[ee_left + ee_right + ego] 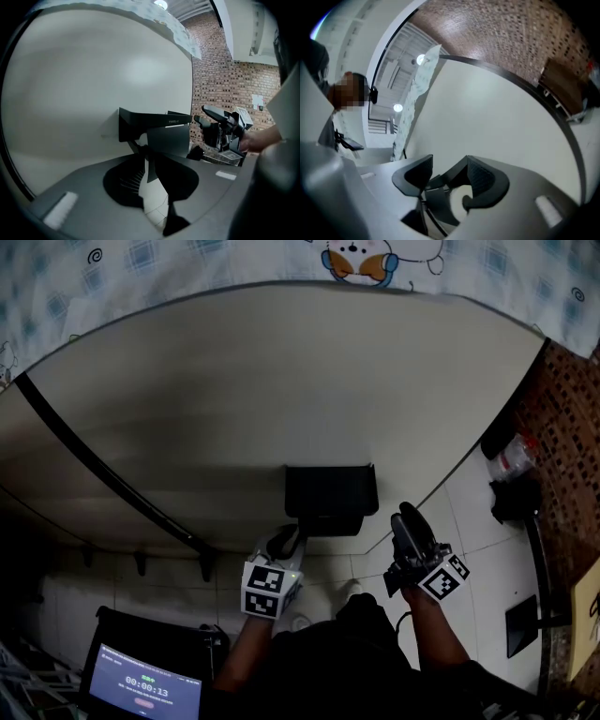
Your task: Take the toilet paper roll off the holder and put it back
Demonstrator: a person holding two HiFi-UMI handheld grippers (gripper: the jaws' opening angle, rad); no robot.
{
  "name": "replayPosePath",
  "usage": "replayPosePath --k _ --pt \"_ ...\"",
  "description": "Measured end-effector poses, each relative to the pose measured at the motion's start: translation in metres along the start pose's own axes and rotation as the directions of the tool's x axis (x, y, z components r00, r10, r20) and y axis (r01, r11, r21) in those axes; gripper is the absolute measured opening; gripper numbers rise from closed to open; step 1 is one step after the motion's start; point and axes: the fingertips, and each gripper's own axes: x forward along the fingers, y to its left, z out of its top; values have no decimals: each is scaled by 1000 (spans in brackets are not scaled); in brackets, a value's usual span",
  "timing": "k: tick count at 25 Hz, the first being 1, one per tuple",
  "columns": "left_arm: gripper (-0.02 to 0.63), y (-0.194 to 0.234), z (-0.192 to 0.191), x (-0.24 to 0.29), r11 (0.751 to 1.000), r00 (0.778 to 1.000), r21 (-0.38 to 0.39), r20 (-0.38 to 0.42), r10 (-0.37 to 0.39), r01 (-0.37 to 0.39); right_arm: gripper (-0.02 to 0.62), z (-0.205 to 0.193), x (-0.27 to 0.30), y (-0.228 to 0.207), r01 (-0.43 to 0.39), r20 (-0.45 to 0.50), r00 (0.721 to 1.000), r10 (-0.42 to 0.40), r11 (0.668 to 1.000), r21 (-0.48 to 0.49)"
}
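We see the left tongs [284,542] clenched on the toilet paper roll [154,199], pinching its white paper just under the left end of the black holder [330,495], which sits low on the pale wall [234,399]. Just beside the holder's right end, the right tongs [405,517] stand released and grasp nothing, their tips tilted up along the wall.

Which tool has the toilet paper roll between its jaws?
Left tool: the toilet paper roll fills the gap between its jaws, below the black holder. The right tool is beside the holder, jaws apart, empty.
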Motion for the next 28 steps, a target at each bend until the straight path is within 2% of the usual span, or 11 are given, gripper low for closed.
replayPosePath --k 2,4,7,9,11,13,15,18,20,23,28 --pt "84 5 1 -7 1000 1000 -6 10 24 -24 211 10 -1 -2 103 3 995 -104 984 -148" --pt "78 13 4 -16 998 997 -20 31 67 -66 200 20 -3 3 176 25 984 -176 944 -279" --pt "50 29 17 -34 989 985 -59 99 144 -139 138 31 -1 20 203 51 978 -200 881 -427" --pt "19 36 32 -47 980 968 -72 159 193 -184 76 38 2 32 212 70 976 -205 842 -495" --pt "18 36 50 -60 975 949 -65 222 223 -214 28 44 3 44 224 94 974 -206 815 -535" --pt "18 31 67 -72 974 934 -54 275 227 -221 1 46 4 51 226 97 973 -207 803 -552" --pt "18 26 85 -79 975 924 -46 313 221 -218 0 41 9 51 229 75 971 -229 782 -580" --pt "18 24 98 -84 970 911 -17 340 232 -241 0 31 12 43 256 33 952 -304 732 -631" --pt "18 21 101 -88 967 901 -11 361 242 -255 0 27 9 44 263 18 944 -330 719 -643" --pt "18 14 105 -93 967 887 -5 396 237 -256 0 22 11 61 243 8 949 -316 712 -658" --pt "18 9 106 -96 966 884 -1 403 237 -259 0 20 13 89 209 29 963 -268 674 -708"
